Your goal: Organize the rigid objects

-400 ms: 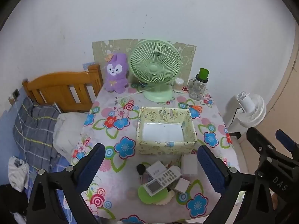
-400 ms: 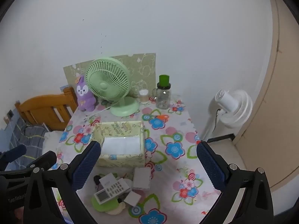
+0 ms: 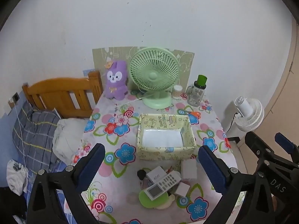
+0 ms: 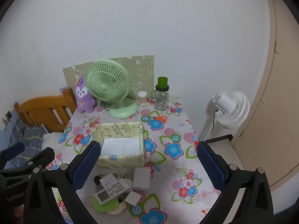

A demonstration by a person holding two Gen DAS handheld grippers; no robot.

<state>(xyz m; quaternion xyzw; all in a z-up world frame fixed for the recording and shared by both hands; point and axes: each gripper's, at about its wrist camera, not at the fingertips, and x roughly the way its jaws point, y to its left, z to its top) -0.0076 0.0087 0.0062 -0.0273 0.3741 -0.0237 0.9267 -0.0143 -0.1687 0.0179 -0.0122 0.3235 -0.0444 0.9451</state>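
Left tongs point(image 3: 151, 169) and right tongs point(image 4: 148, 165): both released, jaws spread wide, nothing between them, hovering above the near end of the table point(image 3: 209, 115).

Task items: a pile point(image 3: 164, 183) of small hard things lies on the flowered cloth at the near edge, at 6 o'clock from the box point(image 3: 165, 150), just in front of its near wall. The box stands mid-table, lined white, apparently empty.

Step in hand, as judged: the first pick. The remote control point(image 3: 162, 184) lies on top of the pile, so it is best lifted first, gripped across its narrow width, then lowered into the box rather than dropped. One pair of tongs should work at a time to avoid a clash.

Hard to make out: the things under the remote control overlap. A white adapter point(image 3: 156, 175), a small white block point(image 3: 189, 171) and a green disc point(image 3: 144, 198) show only in part, and a dark object at the pile's 10 o'clock cannot be identified.
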